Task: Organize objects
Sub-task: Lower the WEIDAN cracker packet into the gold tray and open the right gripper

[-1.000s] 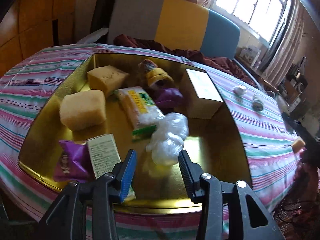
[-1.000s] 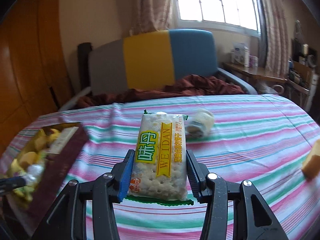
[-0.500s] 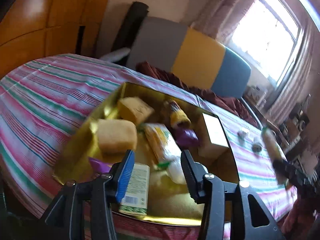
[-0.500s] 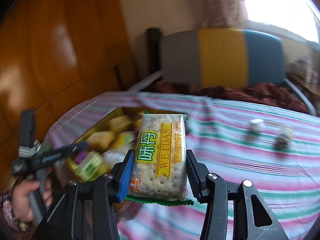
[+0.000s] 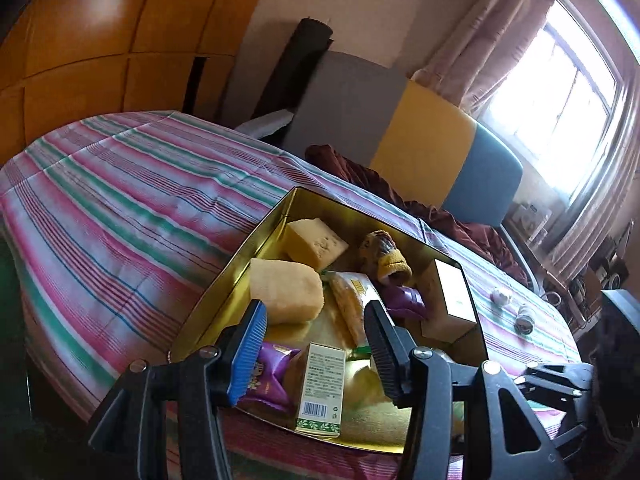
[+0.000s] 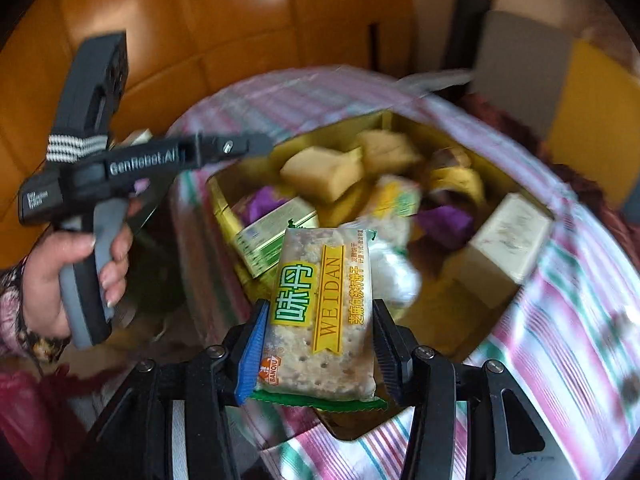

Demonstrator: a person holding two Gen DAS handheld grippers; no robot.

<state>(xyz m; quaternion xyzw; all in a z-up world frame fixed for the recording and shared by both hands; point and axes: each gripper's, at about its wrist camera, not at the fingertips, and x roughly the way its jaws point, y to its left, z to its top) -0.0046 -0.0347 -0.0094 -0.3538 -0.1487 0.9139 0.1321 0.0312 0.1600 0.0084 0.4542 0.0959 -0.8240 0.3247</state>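
Observation:
My right gripper is shut on a pack of Weidan crackers and holds it above the near edge of the gold tin. The tin lies on the striped tablecloth and holds yellow sponge blocks, a green box, purple packets, a white box and a clear plastic bag. My left gripper is open and empty, pulled back at the tin's near left corner; it also shows at the left of the right wrist view.
Two small round white objects lie on the striped tablecloth right of the tin. A grey, yellow and blue chair with dark red cloth stands behind the table. Wooden panels are to the left.
My right gripper has swung left with the cracker pack, from over the bare cloth to above the tin. My left gripper has pulled back and left, away from the plastic bag.

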